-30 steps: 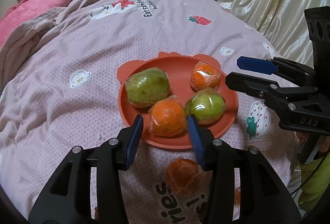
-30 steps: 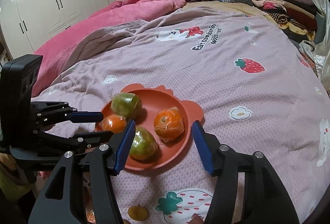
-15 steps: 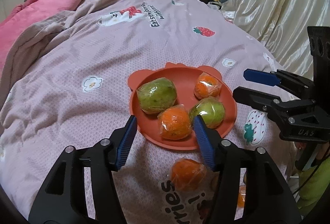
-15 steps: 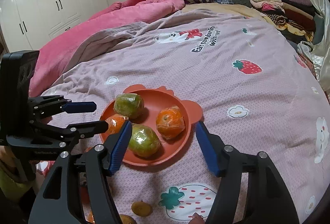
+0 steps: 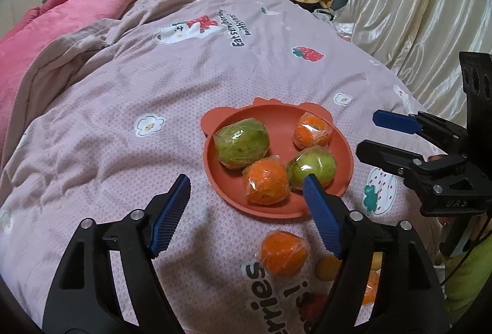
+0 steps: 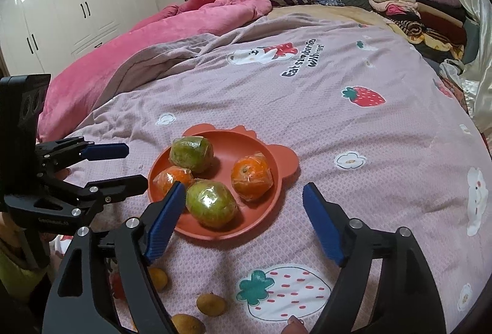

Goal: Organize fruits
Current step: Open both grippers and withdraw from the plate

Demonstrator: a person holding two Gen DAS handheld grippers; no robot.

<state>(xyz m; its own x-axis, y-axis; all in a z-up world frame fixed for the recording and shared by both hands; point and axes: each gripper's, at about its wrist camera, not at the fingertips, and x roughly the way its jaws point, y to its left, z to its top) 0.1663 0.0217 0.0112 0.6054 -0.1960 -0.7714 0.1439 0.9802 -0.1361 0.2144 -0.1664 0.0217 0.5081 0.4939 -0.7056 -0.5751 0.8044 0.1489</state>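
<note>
A pink bedspread (image 5: pixel 129 106) covers the bed, with broad free room left of the orange plate (image 5: pixel 221 177). On the plate, four wrapped fruits are held; the large green fruit (image 5: pixel 241 143) lies long-axis sideways. One wrapped orange (image 5: pixel 284 252) sits off the near rim. The left hand-held gripper (image 5: pixel 246 195) and right hand-held gripper (image 6: pixel 244 201) are spread wide, empty.

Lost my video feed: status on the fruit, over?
Left gripper, right gripper open, empty. Four wrapped fruits on orange plate. One wrapped orange loose on bedspread. Nothing blocking.

small fruit (image 5: pixel 327 268) half behind left finger; lowest fruit (image 6: pixel 187 324) cut by edge
</note>
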